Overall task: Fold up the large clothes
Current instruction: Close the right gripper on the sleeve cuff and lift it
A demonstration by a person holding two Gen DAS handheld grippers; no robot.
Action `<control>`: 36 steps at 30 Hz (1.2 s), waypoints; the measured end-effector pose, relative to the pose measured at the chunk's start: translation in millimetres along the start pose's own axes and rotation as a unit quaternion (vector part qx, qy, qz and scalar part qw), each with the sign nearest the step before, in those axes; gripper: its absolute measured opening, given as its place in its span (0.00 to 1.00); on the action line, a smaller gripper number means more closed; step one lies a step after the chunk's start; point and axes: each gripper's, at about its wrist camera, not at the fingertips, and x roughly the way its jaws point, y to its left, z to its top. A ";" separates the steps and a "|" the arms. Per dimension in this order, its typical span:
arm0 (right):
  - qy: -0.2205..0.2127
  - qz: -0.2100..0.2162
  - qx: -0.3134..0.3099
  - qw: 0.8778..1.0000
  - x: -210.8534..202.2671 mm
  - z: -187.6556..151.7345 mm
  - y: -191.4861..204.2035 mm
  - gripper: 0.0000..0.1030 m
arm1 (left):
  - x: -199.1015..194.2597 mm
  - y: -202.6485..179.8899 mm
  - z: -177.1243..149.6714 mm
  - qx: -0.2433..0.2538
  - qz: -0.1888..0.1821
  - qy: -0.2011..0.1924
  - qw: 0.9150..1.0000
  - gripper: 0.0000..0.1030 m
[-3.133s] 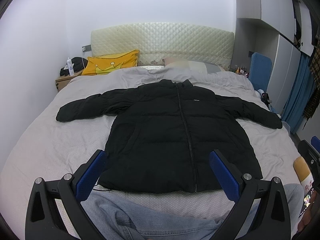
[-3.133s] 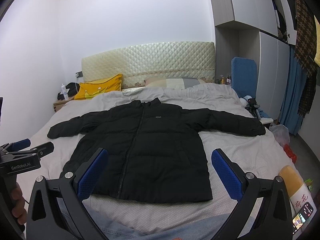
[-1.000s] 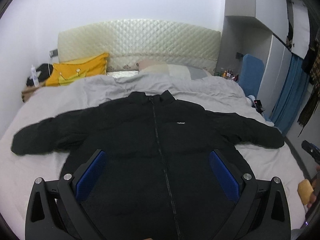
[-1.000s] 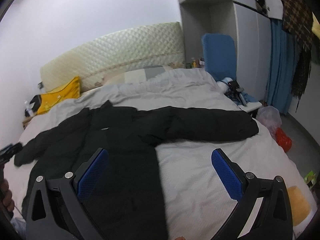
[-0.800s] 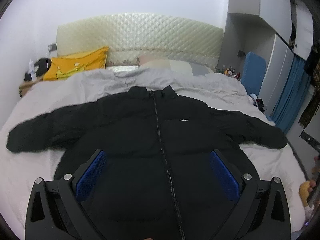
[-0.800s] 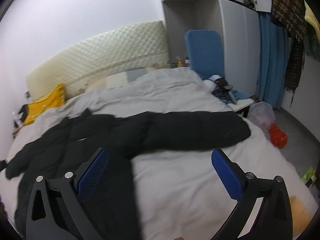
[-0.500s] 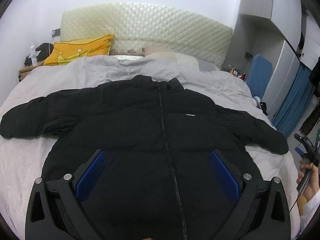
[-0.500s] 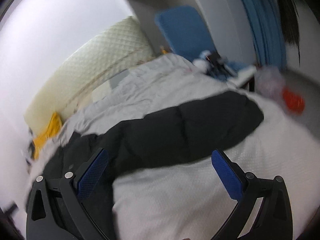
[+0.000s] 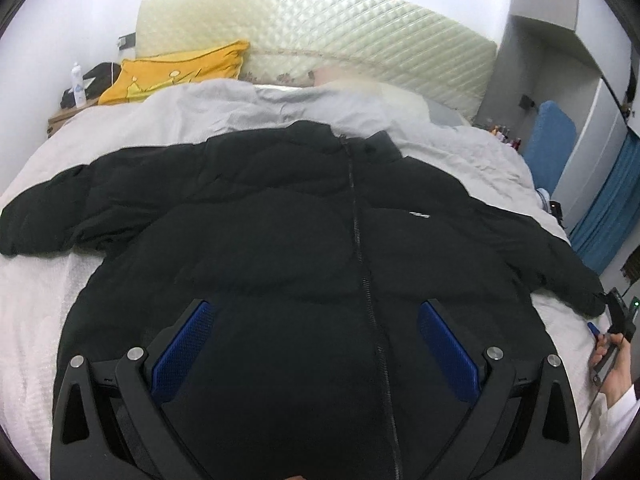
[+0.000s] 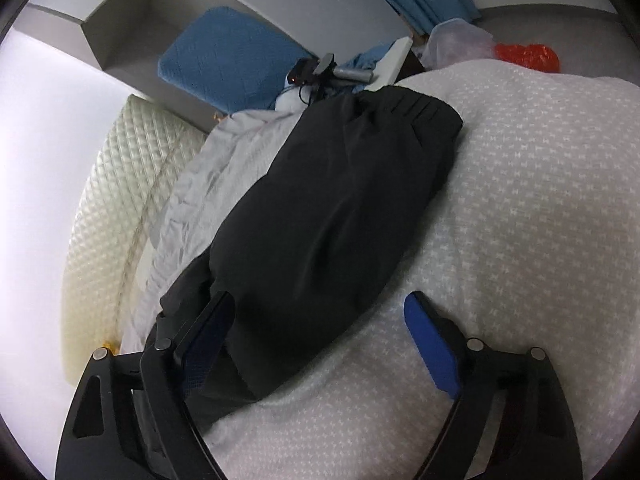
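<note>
Since half a second ago the right gripper (image 10: 318, 344) has rolled and dropped close over the jacket's (image 9: 320, 248) right sleeve (image 10: 328, 216), so that the bed (image 10: 520, 200) and the headboard (image 10: 100, 216) now tilt steeply in its view and the blur has gone; the left gripper (image 9: 316, 348) has come slightly nearer the jacket's body, which now fills more of its view. The jacket's hem is cut off at the bottom of the left view, hidden behind the gripper's black frame, and the left sleeve's cuff runs to the picture's left edge. In the right view the jacket's body is out of sight; only the sleeve shows, and its near end passes behind the left finger (image 10: 208, 340). Whether any finger touches cloth cannot be told. The right hand (image 9: 612, 364) shows only partly at the far right edge of the left view, just past the right cuff. Both pairs of fingers are spread wide and hold nothing. The jacket lies flat on the bed, zipped, front up, sleeves out to either side. Its lower front lies between and just ahead of the left gripper's fingers, the zip running slightly right of their midline. The right sleeve stretches ahead of the right gripper, from between the fingers, toward the left one, away to the cuff near the bed's edge.
</note>
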 end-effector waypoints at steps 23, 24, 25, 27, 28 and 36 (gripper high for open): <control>-0.079 -0.003 -0.091 0.993 -19.5 100.6 73.9 0.04 | -8.4 2.1 -10.0 0.036 0.022 -0.022 0.999 1.00; -0.084 -0.002 -0.099 0.992 -27.9 102.4 84.0 0.04 | -15.9 2.3 -10.5 0.042 0.026 -0.031 0.998 1.00; -0.087 0.001 -0.106 0.991 -34.3 103.6 91.9 0.04 | -21.4 2.8 -10.9 0.045 0.028 -0.038 0.998 1.00; -0.100 0.007 -0.127 0.987 -53.1 103.4 115.3 0.04 | -36.1 5.5 -11.6 0.047 0.023 -0.054 0.997 1.00; -0.106 0.011 -0.137 0.985 -62.0 102.2 127.7 0.04 | -39.9 6.2 -11.6 0.046 0.020 -0.057 0.997 1.00; -0.136 0.054 -0.254 0.956 -127.5 68.4 250.1 0.05 | -80.0 18.0 -14.6 0.053 0.032 -0.082 0.995 1.00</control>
